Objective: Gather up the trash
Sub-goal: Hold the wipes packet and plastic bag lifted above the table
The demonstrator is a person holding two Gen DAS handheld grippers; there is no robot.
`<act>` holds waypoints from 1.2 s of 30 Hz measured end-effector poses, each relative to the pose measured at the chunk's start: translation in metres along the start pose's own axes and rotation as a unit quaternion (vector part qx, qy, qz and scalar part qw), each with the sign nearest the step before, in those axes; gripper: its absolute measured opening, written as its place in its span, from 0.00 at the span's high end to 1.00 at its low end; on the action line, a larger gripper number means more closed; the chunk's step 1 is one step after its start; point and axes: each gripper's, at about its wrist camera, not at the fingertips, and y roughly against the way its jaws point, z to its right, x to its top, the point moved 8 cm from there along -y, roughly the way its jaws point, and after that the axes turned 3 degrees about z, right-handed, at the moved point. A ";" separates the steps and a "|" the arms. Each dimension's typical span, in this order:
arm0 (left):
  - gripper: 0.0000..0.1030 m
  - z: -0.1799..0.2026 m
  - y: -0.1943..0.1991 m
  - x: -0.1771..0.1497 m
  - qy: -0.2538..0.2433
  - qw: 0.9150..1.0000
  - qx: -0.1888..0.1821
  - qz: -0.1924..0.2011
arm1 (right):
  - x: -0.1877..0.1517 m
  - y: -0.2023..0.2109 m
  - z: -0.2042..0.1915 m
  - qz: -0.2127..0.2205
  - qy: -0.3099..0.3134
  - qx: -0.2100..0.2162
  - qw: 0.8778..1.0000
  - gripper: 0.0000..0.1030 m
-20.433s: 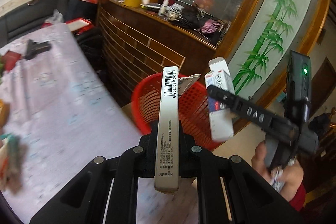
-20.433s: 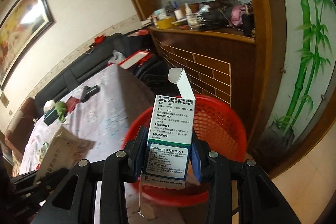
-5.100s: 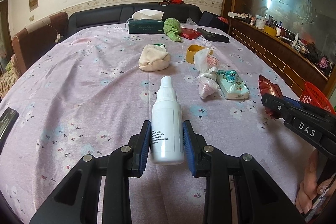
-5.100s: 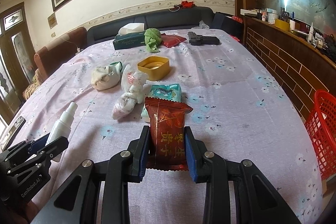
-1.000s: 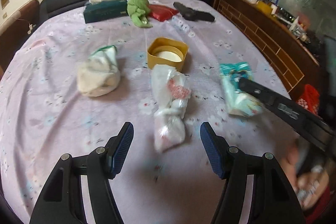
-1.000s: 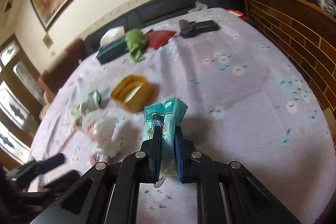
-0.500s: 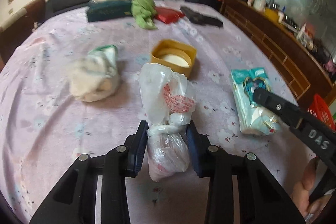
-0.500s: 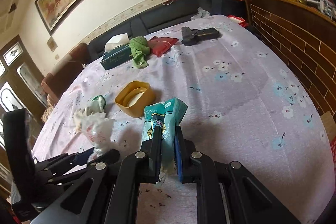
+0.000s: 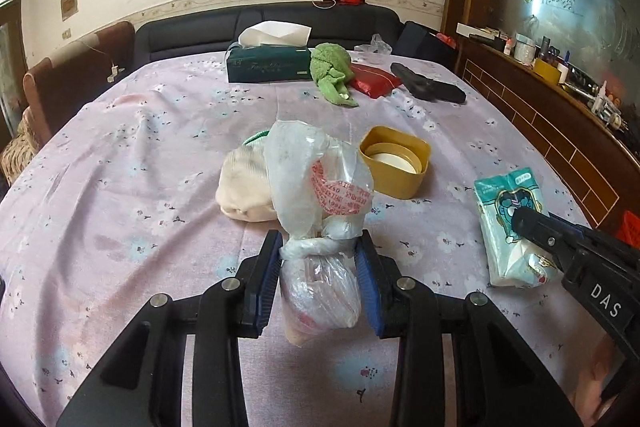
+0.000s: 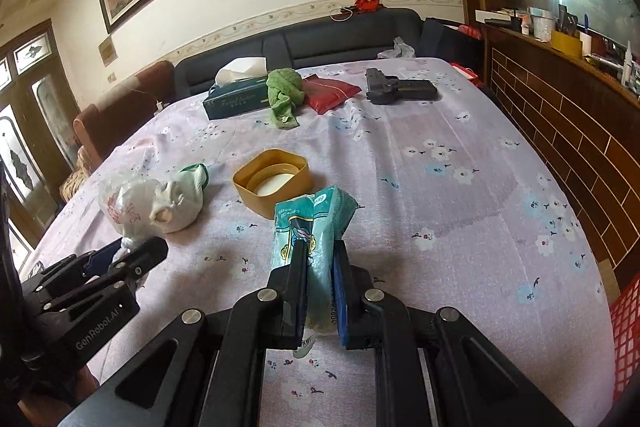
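Observation:
My left gripper (image 9: 319, 255) is shut on a knotted clear plastic bag (image 9: 316, 195) with red print, held a little above the floral tablecloth (image 9: 140, 155). The same bag (image 10: 132, 205) shows at the left of the right wrist view, with the left gripper (image 10: 120, 259) below it. My right gripper (image 10: 320, 259) is shut on a teal tissue packet (image 10: 310, 223), pinched thin between the blue pads. That packet (image 9: 510, 223) appears at the right of the left wrist view, gripped by the right gripper's black fingers (image 9: 536, 227).
A cream crumpled cloth (image 9: 244, 187) and a yellow lid (image 9: 394, 161) lie just beyond the bag. Farther back are a green tissue box (image 9: 268, 65), green rag (image 9: 332, 75), red pouch (image 9: 374, 81) and black object (image 9: 428, 87). A red basket (image 10: 626, 331) sits off the table's right edge.
The left jaws, wide around the bag a second ago, have shut on its neck and lifted it. The right gripper keeps the tissue packet and has shifted slightly.

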 end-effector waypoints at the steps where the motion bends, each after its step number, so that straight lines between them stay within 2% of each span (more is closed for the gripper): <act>1: 0.66 0.001 0.001 0.000 -0.002 1.000 0.000 0.002 | 0.000 -0.001 0.000 0.000 0.002 -0.001 1.000 0.88; 36: 0.66 0.008 0.002 -0.001 -0.027 1.000 0.005 0.011 | -0.001 0.002 -0.012 0.000 0.019 0.009 1.000 0.88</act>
